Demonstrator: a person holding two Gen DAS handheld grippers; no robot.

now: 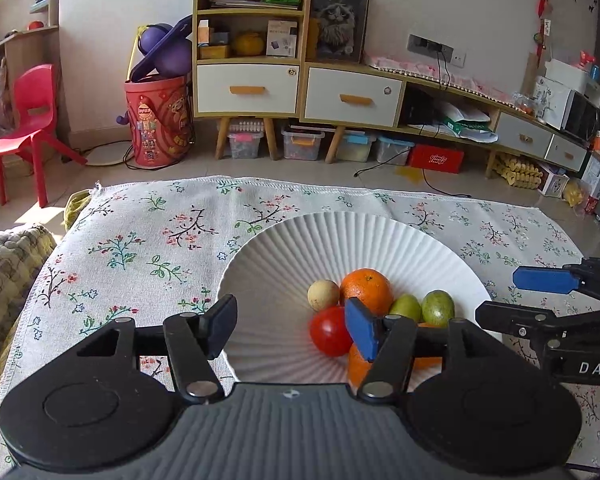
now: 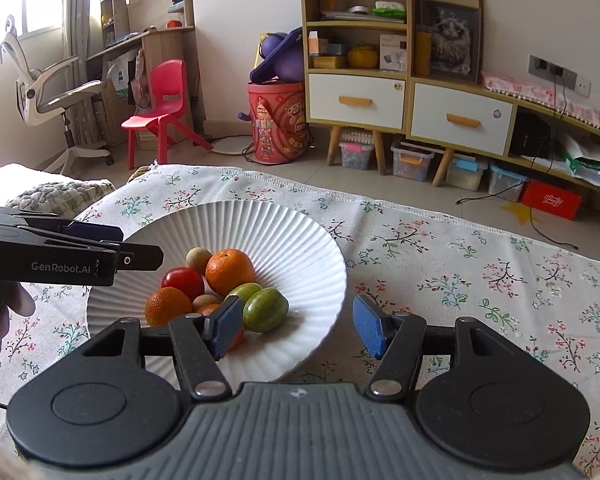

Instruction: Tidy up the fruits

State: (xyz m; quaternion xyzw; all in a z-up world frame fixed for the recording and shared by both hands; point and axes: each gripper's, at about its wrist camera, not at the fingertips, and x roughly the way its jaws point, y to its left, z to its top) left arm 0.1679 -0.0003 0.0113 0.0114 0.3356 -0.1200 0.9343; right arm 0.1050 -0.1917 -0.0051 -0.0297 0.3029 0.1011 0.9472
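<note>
A white ribbed plate [image 1: 340, 240] [image 2: 260, 216] on the floral cloth holds a pile of fruit. In the pile are a large orange [image 1: 366, 290] [image 2: 230, 272], a red tomato [image 1: 328, 330] [image 2: 182, 282], a small orange [image 2: 167, 306], two green fruits [image 1: 438, 307] [image 2: 266, 310] and a tan round fruit [image 1: 323, 295] [image 2: 198, 260]. My left gripper [image 1: 292, 328] [image 2: 142, 245] hovers open over the plate's left side, gripping nothing. My right gripper [image 2: 298, 328] [image 1: 516, 296] is open, straddling the plate's near right rim with nothing pressed between its pads.
The floral tablecloth [image 2: 440, 280] covers the table, whose far edge runs across both views. A knitted cushion [image 1: 8, 264] lies off the table's left side. A hand [image 2: 4, 312] holds the left gripper. Cabinets, a red chair and storage boxes stand beyond.
</note>
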